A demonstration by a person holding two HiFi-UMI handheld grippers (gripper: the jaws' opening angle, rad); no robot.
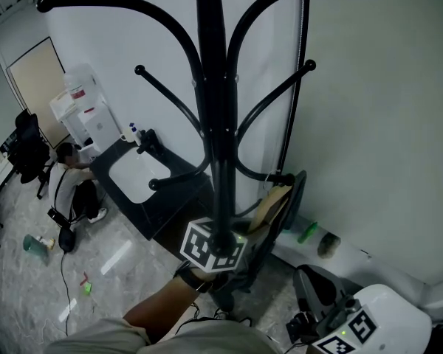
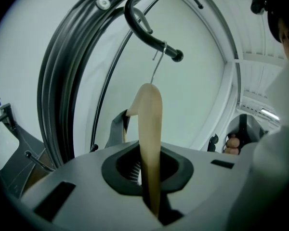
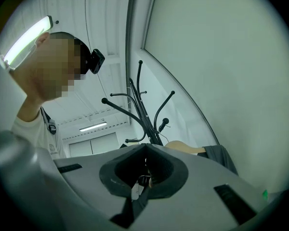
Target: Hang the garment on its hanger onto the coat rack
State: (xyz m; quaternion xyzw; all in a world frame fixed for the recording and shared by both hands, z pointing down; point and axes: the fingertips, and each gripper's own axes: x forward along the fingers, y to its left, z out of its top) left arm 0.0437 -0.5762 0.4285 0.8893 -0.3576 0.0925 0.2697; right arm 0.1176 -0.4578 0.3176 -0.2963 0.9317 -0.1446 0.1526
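Note:
The black coat rack [image 1: 210, 116] stands right in front of me. A pale wooden hanger [image 2: 150, 124] rises between the jaws of my left gripper [image 2: 149, 179], which is shut on it. Its wire hook [image 2: 157, 66] sits over a lower rack arm [image 2: 149, 32], close to the arm's knob. A dark grey garment [image 1: 294, 198] hangs from the hanger [image 1: 272, 201] behind the pole. In the head view the left gripper [image 1: 215, 243] is level with the pole's lower part. My right gripper [image 3: 144, 148] is low at the right [image 1: 351, 329], shut and holding nothing, away from the rack [image 3: 143, 114].
A white wall runs close behind the rack on the right. A black table with a white basin [image 1: 136, 175] stands to the left, with a water dispenser [image 1: 81, 113] beyond it. A person [image 1: 70, 179] sits on the floor. Bottles [image 1: 307, 232] lie by the wall's foot.

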